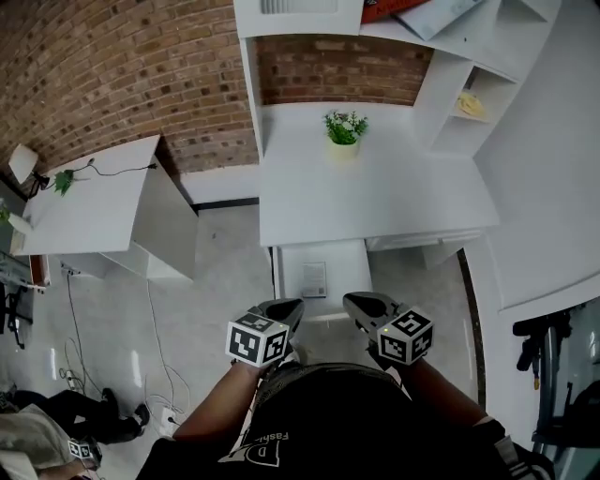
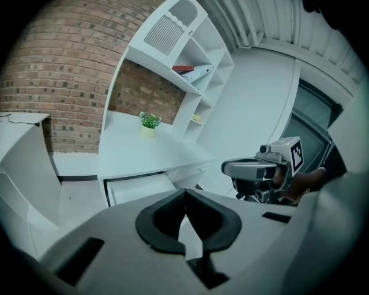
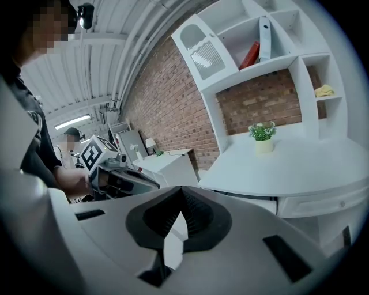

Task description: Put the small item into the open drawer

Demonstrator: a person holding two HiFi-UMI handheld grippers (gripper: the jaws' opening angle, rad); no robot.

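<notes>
Small flat pale item [image 1: 314, 278] sits in the open white drawer [image 1: 349, 270], probably light and thin, best pinched by an edge; left claw [image 1: 284, 310] and right claw [image 1: 364, 307] closed, empty.

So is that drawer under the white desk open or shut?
Open. In the head view the drawer juts out past the front edge of the desk, its inside showing, with a small flat item lying in it.

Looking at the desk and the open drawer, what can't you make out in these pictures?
Head view: the small pale flat item in the open white drawer is too small to identify.
Head view: the red flat object is cut off by the top edge.
All views: the yellow object is too small to name.
Left gripper view: the shut left gripper hides the drawer's near end.
</notes>
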